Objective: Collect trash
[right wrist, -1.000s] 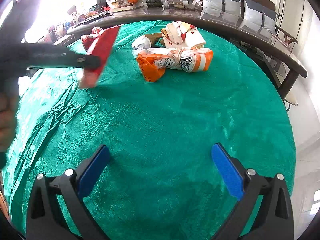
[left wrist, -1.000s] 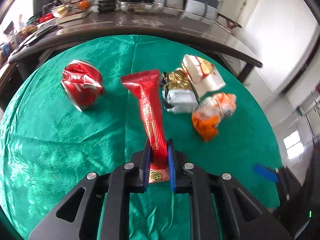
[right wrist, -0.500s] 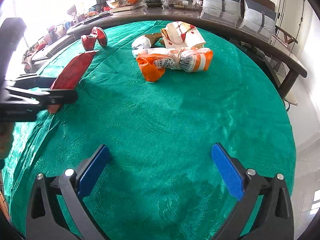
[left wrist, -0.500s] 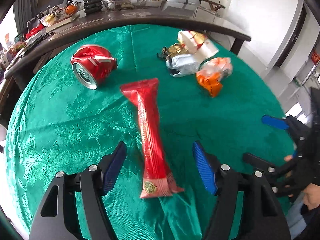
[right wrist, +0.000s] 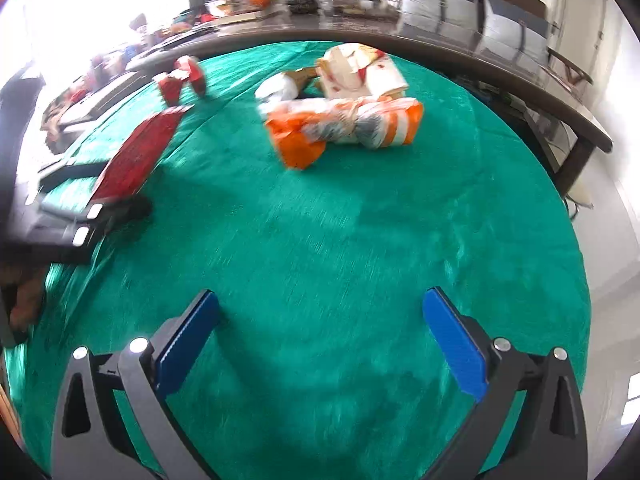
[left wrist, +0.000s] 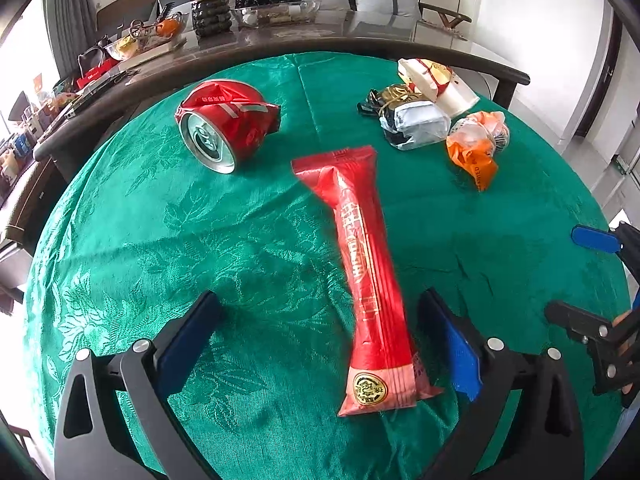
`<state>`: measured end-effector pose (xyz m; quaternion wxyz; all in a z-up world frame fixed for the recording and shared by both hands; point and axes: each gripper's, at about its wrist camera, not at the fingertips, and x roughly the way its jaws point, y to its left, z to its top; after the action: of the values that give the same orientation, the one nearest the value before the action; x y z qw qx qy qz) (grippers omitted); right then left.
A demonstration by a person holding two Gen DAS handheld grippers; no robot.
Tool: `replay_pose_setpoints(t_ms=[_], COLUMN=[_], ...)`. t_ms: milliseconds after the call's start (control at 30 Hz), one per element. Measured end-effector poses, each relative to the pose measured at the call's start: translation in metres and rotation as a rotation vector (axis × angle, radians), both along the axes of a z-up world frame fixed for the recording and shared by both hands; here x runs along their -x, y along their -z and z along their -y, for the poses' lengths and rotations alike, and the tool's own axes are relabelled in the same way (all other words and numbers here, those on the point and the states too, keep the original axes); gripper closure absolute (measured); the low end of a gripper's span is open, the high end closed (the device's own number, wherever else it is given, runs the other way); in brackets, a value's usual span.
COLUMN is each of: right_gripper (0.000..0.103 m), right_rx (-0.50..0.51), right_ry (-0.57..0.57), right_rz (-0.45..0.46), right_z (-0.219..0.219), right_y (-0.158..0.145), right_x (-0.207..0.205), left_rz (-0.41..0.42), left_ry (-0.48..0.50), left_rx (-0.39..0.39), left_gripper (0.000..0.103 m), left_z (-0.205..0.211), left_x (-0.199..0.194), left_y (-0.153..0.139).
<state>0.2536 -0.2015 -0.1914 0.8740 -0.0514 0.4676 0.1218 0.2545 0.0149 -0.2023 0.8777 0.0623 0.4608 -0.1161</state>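
A long red wrapper [left wrist: 360, 264] lies on the green tablecloth [left wrist: 160, 240] between the open jaws of my left gripper [left wrist: 320, 340], nearer the right finger. A crushed red can [left wrist: 224, 124] lies far left. A silver-and-gold packet [left wrist: 412, 120], a white paper cup [left wrist: 436, 80] and an orange-and-white wrapper [left wrist: 476, 148] lie far right. My right gripper [right wrist: 320, 340] is open and empty over bare cloth. In its blurred view the orange-and-white wrapper [right wrist: 344, 124], the red wrapper [right wrist: 140, 156] and the can [right wrist: 180, 80] show ahead.
A dark curved table [left wrist: 360, 36] with a plant pot, bowls and clutter stands behind the round table. The right gripper [left wrist: 600, 280] shows at the right edge of the left wrist view. The left gripper [right wrist: 60, 216] shows at the left of the right wrist view.
My left gripper opened and let go of the red wrapper, which now lies on the cloth. The right wrist view has started to move and is blurred.
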Motion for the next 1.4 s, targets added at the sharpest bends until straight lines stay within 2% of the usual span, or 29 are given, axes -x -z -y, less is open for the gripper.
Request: replay_pose_setpoints(t_ms=[133,200,267,333,400,500,633,733,767,800,833,867,967,1067,1167,1233,1267,1300,1400], right_gripper=[0.005,0.005,0.007,0.037,0.072,0.079,0.079,0.077,0.069,0.042,0.018,0.015,0.015,0.015,0.015,0.036,0.054,0.058,0.058], right_rx=[-0.129,-0.136,-0.089,-0.024,-0.074,-0.076,-0.005,0.008,0.000,-0.006,-0.011,-0.013,-0.042,-0.084,-0.054,-0.069,-0.075,-0.091,-0.088], right_ry=[0.056,0.060,0.079,0.149,0.192,0.201,0.128,0.121,0.115,0.108,0.095,0.077,0.050,0.109,0.166,0.167,0.157,0.144,0.076], right_rz=[-0.021,-0.035,-0.025,0.013,0.013,0.025,0.008,-0.004,0.006,0.017,0.048,0.079,0.053,-0.009,-0.012,0.012,0.021,0.020,0.042], right_z=[-0.018,-0.036,-0.048,-0.046,-0.030,-0.002,0.051,0.073,0.074,0.070,0.063,0.053,0.028,0.010,0.006,0.010,0.012,0.015,0.020], right_y=[-0.015,-0.019,-0.018,-0.015,-0.013,-0.010,-0.009,-0.014,-0.018,-0.023,-0.030,-0.036,-0.037,-0.023,-0.008,-0.006,-0.007,-0.007,-0.013], right_x=[-0.047,-0.068,-0.083,-0.087,-0.083,-0.060,-0.015,-0.002,0.000,-0.004,-0.005,-0.010,-0.038,-0.079,-0.100,-0.097,-0.091,-0.084,-0.049], left_rz=[-0.001,-0.001,-0.001,-0.001,-0.001,-0.001,-0.001,-0.001,-0.001,-0.001,-0.001,-0.001,-0.001,-0.001,-0.002,-0.002,-0.002,-0.002,-0.002], left_ry=[-0.004,-0.006,-0.007,-0.006,-0.007,-0.006,-0.006,-0.007,-0.007,-0.009,-0.010,-0.012,-0.014,-0.014,-0.014,-0.014,-0.014,-0.014,-0.014], left_rx=[-0.001,0.000,0.000,0.000,0.000,0.001,0.001,0.001,0.001,0.001,0.001,0.001,0.001,0.001,0.003,0.004,0.004,0.004,0.004], left_gripper=[0.004,0.004,0.004,0.004,0.004,0.004,0.004,0.004,0.004,0.004,0.004,0.004,0.004,0.004,0.004,0.004,0.004,0.004,0.004], left_z=[0.002,0.002,0.003,0.003,0.003,0.003,0.003,0.003,0.003,0.003,0.003,0.003,0.003,0.003,0.003,0.003,0.003,0.003,0.003], left_x=[-0.002,-0.003,-0.002,-0.002,-0.002,-0.002,-0.002,-0.002,-0.002,-0.003,-0.002,-0.002,-0.002,-0.002,-0.002,-0.002,-0.002,-0.002,-0.002], left_y=[0.000,0.000,0.000,0.000,0.000,0.000,0.000,0.000,0.000,0.000,0.001,0.001,0.001,0.001,0.001,0.001,0.001,0.001,0.001])
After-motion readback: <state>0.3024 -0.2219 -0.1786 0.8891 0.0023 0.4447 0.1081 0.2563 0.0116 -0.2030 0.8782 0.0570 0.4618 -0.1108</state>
